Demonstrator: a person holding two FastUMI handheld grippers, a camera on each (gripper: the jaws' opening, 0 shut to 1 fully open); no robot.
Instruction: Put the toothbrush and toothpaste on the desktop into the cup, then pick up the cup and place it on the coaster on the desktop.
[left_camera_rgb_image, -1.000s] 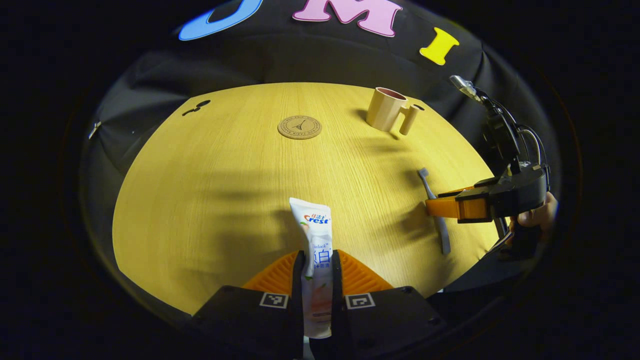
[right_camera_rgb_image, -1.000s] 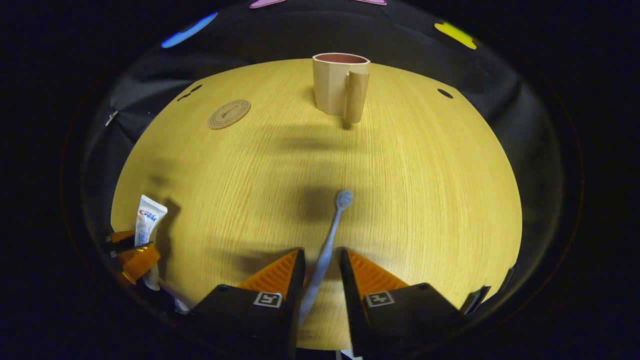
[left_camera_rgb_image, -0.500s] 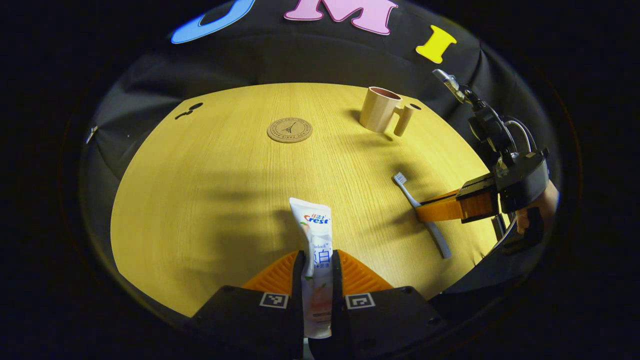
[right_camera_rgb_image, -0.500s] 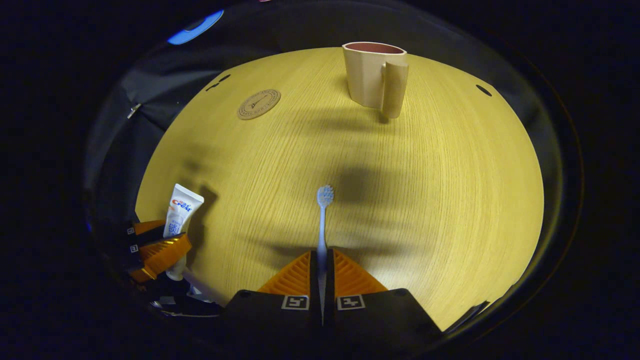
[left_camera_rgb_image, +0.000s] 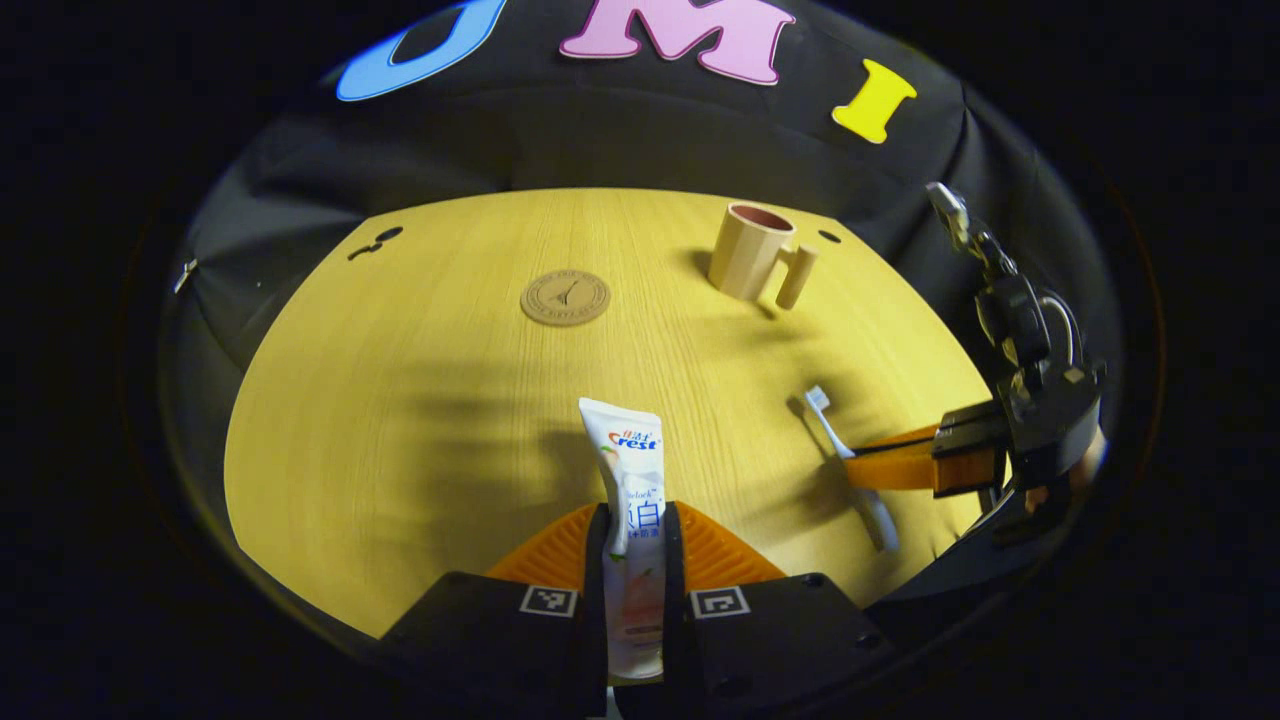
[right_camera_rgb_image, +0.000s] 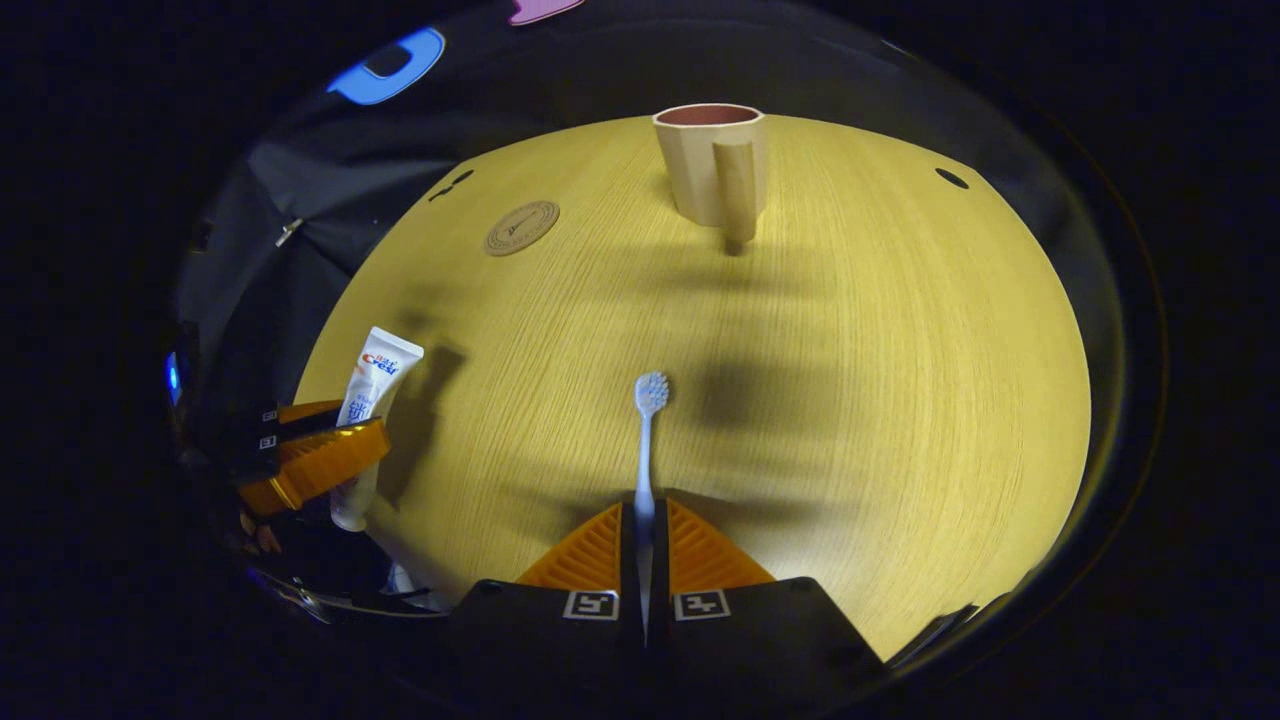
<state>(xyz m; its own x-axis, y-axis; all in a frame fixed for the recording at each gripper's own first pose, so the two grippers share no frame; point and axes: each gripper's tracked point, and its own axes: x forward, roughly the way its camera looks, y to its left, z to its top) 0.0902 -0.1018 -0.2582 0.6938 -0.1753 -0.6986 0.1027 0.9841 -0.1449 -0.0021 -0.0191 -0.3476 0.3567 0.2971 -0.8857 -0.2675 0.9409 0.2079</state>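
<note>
In the left gripper view my left gripper (left_camera_rgb_image: 636, 520) is shut on the white toothpaste tube (left_camera_rgb_image: 628, 460), which sticks up and forward above the wooden table (left_camera_rgb_image: 420, 400). My right gripper (right_camera_rgb_image: 645, 515) is shut on the handle of the pale blue toothbrush (right_camera_rgb_image: 648, 420), bristle head pointing forward, lifted off the table. The beige cup (right_camera_rgb_image: 708, 160) with its handle toward me stands upright at the far side; it is also in the left gripper view (left_camera_rgb_image: 748, 252). The round cork coaster (left_camera_rgb_image: 565, 297) lies left of the cup. The right gripper (left_camera_rgb_image: 860, 465) holds the toothbrush (left_camera_rgb_image: 835, 435) at the right.
The left gripper (right_camera_rgb_image: 350, 450) with the toothpaste tube (right_camera_rgb_image: 372, 385) is at the left edge of the right gripper view. Small dark holes (left_camera_rgb_image: 380, 236) mark the table's far left corner, another (right_camera_rgb_image: 950, 178) sits far right. A hand (left_camera_rgb_image: 1085, 460) holds the right gripper.
The right gripper shut on the toothbrush handle and lifted it off the table, turning its head forward. The left gripper rose slightly with the toothpaste held.
</note>
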